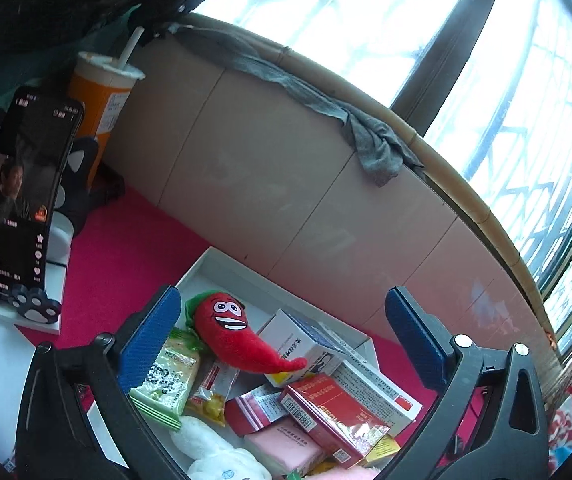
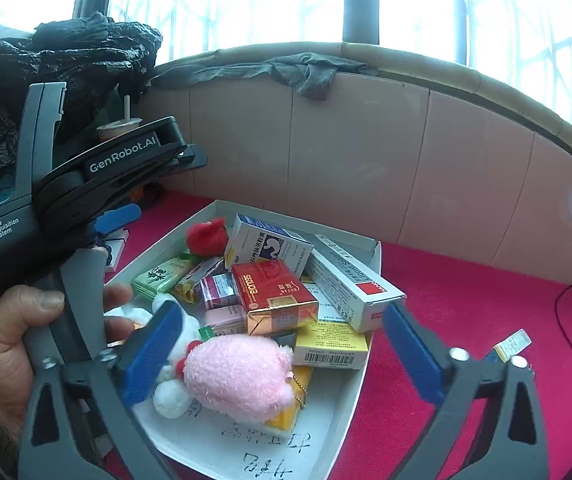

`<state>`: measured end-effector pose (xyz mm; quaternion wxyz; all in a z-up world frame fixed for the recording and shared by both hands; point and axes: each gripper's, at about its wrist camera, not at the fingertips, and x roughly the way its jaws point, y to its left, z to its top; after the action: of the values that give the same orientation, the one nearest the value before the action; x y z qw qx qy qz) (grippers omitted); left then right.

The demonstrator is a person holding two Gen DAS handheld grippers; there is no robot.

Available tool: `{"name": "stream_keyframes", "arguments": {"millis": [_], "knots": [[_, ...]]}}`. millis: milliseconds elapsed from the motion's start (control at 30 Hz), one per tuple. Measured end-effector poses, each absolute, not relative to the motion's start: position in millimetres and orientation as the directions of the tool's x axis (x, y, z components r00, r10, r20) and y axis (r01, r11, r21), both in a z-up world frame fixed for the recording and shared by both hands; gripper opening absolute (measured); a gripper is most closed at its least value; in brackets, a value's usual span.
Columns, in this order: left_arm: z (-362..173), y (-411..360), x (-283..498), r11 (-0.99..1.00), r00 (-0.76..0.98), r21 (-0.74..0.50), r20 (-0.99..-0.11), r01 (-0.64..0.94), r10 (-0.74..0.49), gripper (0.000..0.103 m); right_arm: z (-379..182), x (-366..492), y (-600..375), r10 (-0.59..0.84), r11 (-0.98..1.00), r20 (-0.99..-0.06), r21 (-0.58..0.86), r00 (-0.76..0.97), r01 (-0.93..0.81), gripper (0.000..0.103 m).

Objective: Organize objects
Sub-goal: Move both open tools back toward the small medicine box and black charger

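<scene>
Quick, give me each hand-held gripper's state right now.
Left hand-held gripper: open, holding nothing.
Right hand-held gripper: open, holding nothing.

A tray (image 2: 370, 276) at centre frame holds piled boxes, a plush pig (image 2: 237, 376) at its near end, a phone (image 1: 25, 196) propped far left.

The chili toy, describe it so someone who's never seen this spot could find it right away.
Find the white tray on the red cloth, below the tiled wall. At the tray's far end, the chili toy lies on top of the snack packets and boxes, its tip resting against a white and blue box. It is the only red plush with a cartoon face and green leafy top.
</scene>
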<state>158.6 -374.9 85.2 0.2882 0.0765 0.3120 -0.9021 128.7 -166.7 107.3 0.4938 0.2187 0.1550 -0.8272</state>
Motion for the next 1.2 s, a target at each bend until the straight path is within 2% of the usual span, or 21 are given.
{"name": "stream_keyframes", "arguments": {"millis": [167, 433, 800, 1200], "knots": [[92.1, -363.4, 152.8, -0.684, -0.824, -0.460, -0.302, 0.566, -0.479, 0.103, 108.1, 129.9, -159.6, -0.749, -0.477, -0.511, -0.025, -0.421, 0.879, 0.103], [91.3, -367.4, 151.9, -0.673, -0.835, -0.494, -0.316, 0.550, -0.451, 0.103, 107.2, 125.3, -147.0, -0.743, -0.499, -0.513, -0.005, -0.431, 0.866, 0.103], [92.1, -360.7, 145.6, -0.694, -0.841, -0.475, -0.328, 0.541, -0.431, 0.103, 97.9, 115.0, -135.1, -0.723, -0.532, -0.534, 0.026, -0.439, 0.846, 0.103], [95.5, -343.5, 133.4, -0.741, -0.856, -0.436, -0.334, 0.511, -0.395, 0.103, 99.1, 101.2, -114.3, -0.712, -0.580, -0.519, 0.054, -0.473, 0.813, 0.103]]}}
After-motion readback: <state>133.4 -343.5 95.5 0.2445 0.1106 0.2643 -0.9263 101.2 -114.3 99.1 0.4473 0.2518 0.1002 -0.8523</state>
